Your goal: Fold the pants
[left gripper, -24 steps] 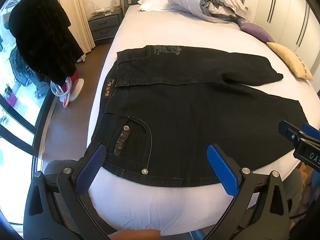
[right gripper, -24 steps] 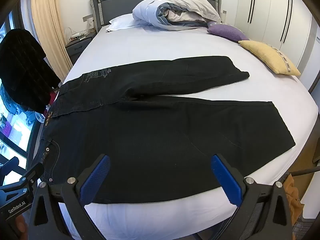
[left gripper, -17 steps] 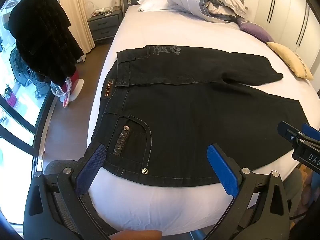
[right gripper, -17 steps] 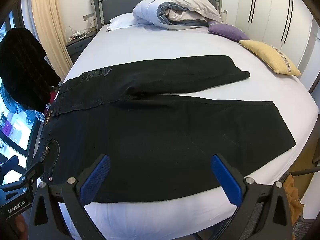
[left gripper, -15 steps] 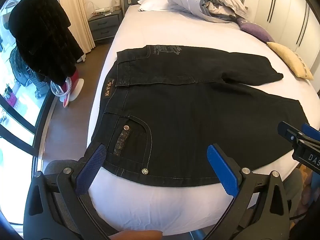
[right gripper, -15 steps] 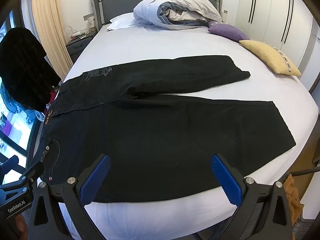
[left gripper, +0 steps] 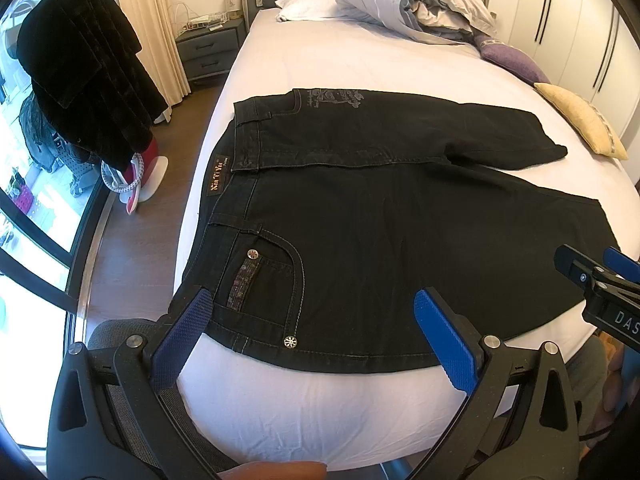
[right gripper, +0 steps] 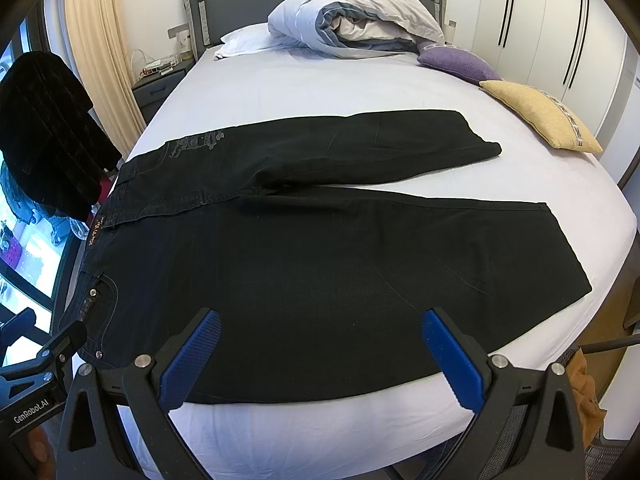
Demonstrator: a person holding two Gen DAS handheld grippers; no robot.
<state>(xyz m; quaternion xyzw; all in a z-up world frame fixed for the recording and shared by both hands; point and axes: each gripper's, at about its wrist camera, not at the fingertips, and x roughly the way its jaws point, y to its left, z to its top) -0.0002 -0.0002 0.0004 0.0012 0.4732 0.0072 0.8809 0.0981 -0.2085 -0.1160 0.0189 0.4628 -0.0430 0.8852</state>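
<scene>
The pants (left gripper: pixel 380 216) are spread flat on the bed (left gripper: pixel 360 60), long axis running sideways. The left gripper (left gripper: pixel 308 328) is held spread near the waistband, the right gripper (right gripper: pixel 320 344) spread toward the hems.

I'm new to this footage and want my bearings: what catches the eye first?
Black pants lie spread flat across the near part of the white bed, legs pointing right, waistband at the left edge. Both grippers' blue fingers are open and off the fabric. A rolled duvet sits by the headboard.
</scene>
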